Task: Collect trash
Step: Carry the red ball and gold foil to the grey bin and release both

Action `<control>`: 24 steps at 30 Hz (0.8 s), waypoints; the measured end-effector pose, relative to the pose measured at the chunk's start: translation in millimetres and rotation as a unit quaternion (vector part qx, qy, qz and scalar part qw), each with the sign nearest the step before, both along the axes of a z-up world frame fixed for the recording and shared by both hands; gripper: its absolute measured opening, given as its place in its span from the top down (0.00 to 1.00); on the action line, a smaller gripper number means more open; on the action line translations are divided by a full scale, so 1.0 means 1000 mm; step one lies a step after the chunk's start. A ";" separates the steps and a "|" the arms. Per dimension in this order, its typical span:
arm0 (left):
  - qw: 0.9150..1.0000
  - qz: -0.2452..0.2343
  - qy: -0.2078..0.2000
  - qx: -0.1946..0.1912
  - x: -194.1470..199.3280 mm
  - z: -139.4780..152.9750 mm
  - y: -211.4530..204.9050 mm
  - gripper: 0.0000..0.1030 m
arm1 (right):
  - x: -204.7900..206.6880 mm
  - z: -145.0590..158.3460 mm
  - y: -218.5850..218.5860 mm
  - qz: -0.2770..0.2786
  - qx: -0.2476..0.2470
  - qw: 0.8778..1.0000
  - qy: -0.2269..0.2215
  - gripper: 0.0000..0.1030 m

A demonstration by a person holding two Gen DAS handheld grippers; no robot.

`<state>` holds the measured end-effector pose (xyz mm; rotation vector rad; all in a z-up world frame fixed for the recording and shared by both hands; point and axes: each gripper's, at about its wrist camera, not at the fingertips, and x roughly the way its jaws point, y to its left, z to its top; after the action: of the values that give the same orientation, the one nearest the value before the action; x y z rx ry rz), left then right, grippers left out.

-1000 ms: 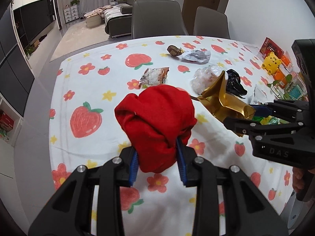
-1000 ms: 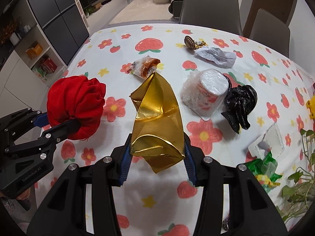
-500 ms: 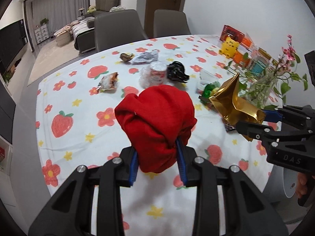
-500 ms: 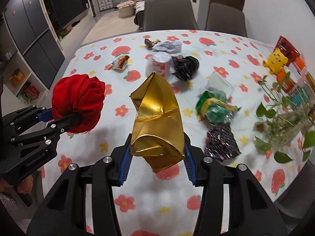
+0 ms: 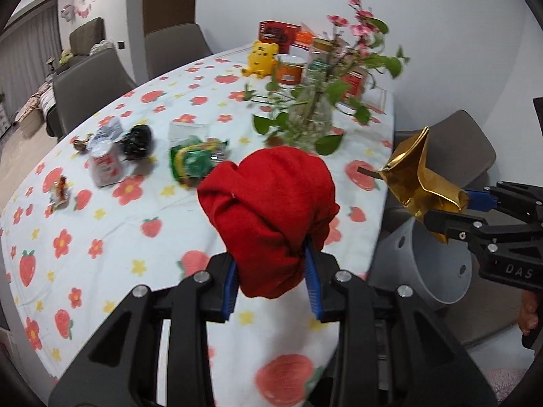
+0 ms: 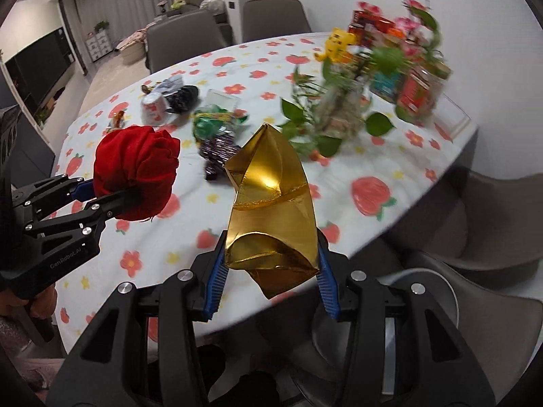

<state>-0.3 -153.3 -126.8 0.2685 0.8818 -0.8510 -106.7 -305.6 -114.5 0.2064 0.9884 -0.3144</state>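
Both loaded grippers, red cloth (image 5: 271, 217) and gold wrapper (image 6: 273, 207) clamped, now past table edge (image 5: 383, 196).

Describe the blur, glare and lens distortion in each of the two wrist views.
Left wrist view: the red cloth in the left gripper is sharp, the vase of flowers and green wrapper are smeared, and the table edge bows from the fisheye. Right wrist view: the gold foil wrapper in the right gripper is crisp with a bright glare spot, the jars behind are streaked.
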 end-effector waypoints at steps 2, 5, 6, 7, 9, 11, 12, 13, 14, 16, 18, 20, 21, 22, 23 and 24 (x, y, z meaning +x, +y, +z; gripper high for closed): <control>1.000 -0.030 0.009 -0.003 -0.023 -0.002 -0.029 0.68 | -0.037 0.000 -0.024 -0.038 -0.005 0.999 0.007 0.56; 0.997 -0.080 0.016 0.000 -0.056 -0.006 -0.070 0.68 | -0.089 -0.006 -0.056 -0.099 0.003 0.995 0.015 0.56; 0.995 -0.096 0.019 0.000 -0.066 -0.008 -0.082 0.68 | -0.108 -0.009 -0.067 -0.121 0.005 0.992 0.019 0.56; 0.993 -0.112 0.021 0.001 -0.075 -0.009 -0.095 0.68 | -0.120 -0.011 -0.072 -0.136 0.006 0.990 0.021 0.56; 0.990 -0.141 0.024 0.003 -0.091 -0.011 -0.115 0.68 | -0.147 -0.015 -0.085 -0.169 0.010 0.985 0.023 0.56; 0.985 -0.170 0.028 0.005 -0.105 -0.013 -0.133 0.68 | -0.165 -0.016 -0.094 -0.193 0.014 0.981 0.022 0.56; 0.983 -0.184 0.030 0.006 -0.111 -0.014 -0.142 0.68 | -0.173 -0.016 -0.097 -0.203 0.015 0.979 0.020 0.56; 0.980 -0.199 0.030 0.007 -0.118 -0.015 -0.150 0.68 | -0.180 -0.016 -0.100 -0.213 0.015 0.977 0.020 0.56; 0.977 -0.212 0.030 0.009 -0.124 -0.015 -0.159 0.68 | -0.186 -0.016 -0.103 -0.221 0.015 0.975 0.019 0.56; 0.971 -0.238 0.029 0.012 -0.136 -0.018 -0.177 0.67 | -0.196 -0.018 -0.109 -0.237 0.015 0.971 0.017 0.56; 0.966 -0.257 0.029 0.016 -0.146 -0.021 -0.190 0.66 | -0.202 -0.019 -0.114 -0.253 0.019 0.967 0.014 0.56; 0.962 -0.270 0.029 0.022 -0.153 -0.024 -0.202 0.61 | -0.210 -0.021 -0.122 -0.276 0.034 0.960 -0.001 0.50; 0.960 -0.276 0.029 0.025 -0.156 -0.025 -0.208 0.58 | -0.213 -0.022 -0.125 -0.286 0.044 0.957 -0.011 0.36; 0.958 -0.282 0.029 0.028 -0.159 -0.025 -0.212 0.56 | -0.217 -0.022 -0.128 -0.292 0.045 0.955 -0.019 0.30; 0.957 -0.287 0.025 0.031 -0.161 -0.025 -0.215 0.52 | -0.219 -0.022 -0.130 -0.296 0.045 0.954 -0.023 0.30; 0.956 -0.291 0.021 0.032 -0.162 -0.026 -0.218 0.49 | -0.220 -0.023 -0.132 -0.297 0.044 0.954 -0.023 0.30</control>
<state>-162.2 -371.3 -152.3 0.5874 0.8832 -1.3792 -326.4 -437.3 -137.0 0.5936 0.8787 -0.8124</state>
